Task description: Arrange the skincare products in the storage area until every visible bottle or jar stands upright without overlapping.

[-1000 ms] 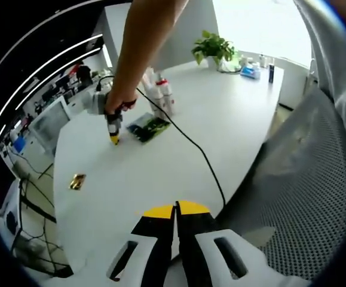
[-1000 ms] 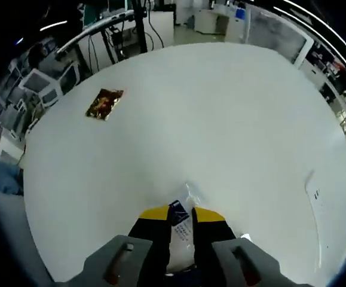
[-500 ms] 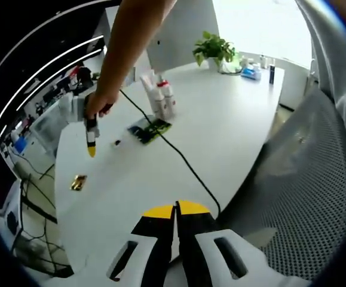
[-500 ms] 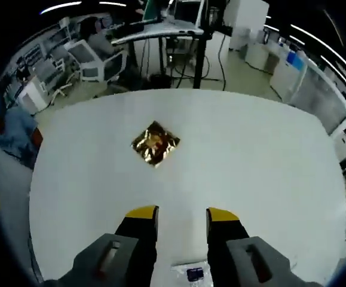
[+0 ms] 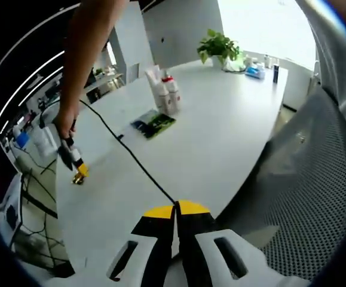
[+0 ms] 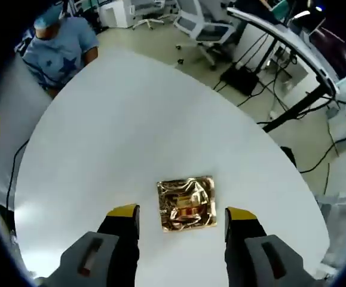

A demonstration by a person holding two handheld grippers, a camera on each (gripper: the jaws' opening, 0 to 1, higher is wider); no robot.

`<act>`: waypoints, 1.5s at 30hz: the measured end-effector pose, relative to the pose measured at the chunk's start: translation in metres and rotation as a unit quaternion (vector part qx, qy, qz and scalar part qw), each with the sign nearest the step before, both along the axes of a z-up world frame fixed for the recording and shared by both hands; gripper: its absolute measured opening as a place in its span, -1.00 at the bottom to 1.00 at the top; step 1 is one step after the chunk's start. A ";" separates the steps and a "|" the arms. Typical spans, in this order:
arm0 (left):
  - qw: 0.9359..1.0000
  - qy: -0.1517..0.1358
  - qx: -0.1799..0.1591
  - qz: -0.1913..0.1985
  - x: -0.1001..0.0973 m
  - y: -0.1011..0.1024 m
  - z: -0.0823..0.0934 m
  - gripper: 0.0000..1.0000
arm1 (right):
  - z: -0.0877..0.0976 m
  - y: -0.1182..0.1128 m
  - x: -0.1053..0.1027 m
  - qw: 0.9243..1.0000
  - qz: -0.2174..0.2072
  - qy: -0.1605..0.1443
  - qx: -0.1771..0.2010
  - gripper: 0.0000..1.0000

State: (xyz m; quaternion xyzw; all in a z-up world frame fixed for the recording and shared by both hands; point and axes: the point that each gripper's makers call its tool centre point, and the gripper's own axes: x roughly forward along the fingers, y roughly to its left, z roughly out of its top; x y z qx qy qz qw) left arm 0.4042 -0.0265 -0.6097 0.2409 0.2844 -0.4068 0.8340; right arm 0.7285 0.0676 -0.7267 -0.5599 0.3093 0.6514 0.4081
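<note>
Straddling gold sachet (image 6: 187, 203), right tongs (image 6: 182, 212) spread, label unreadable

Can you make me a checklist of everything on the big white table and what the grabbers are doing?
Surface: white table, mostly bare.
Job's things: skincare bottles standing upright together; green sachet lying flat; gold sachet lying flat.
Clutter: potted plant and small items at the far edge.
Grippers: left gripper shut, holding nothing; right gripper open, jaws either side of the gold sachet.
Cables: black cable trailing across the table.
Surroundings: mesh chair, desks, office chairs.
</note>
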 end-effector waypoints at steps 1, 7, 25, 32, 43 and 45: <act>1.000 0.000 0.001 0.002 0.001 0.001 0.000 -0.99 | -0.002 -0.001 0.001 1.000 0.015 -0.006 -0.007 0.05; 1.000 0.003 0.002 0.003 0.000 0.001 -0.001 -0.99 | -0.005 -0.002 -0.001 0.999 0.042 0.001 -0.034 -0.03; 1.000 0.003 0.003 -0.003 -0.001 0.001 -0.002 -0.99 | -0.003 -0.004 -0.001 0.998 0.043 -0.005 -0.042 -0.35; 1.000 0.002 0.004 0.000 0.000 0.001 -0.002 -0.99 | -0.003 -0.009 -0.006 0.999 0.034 -0.002 -0.040 -0.43; 1.000 0.008 0.014 -0.005 -0.003 0.001 -0.007 -0.99 | -0.002 -0.017 -0.020 0.999 0.025 0.009 -0.040 -0.49; 1.000 0.005 0.013 -0.014 -0.006 -0.002 -0.006 -0.99 | -0.002 -0.017 -0.019 0.999 0.019 0.006 -0.040 -0.52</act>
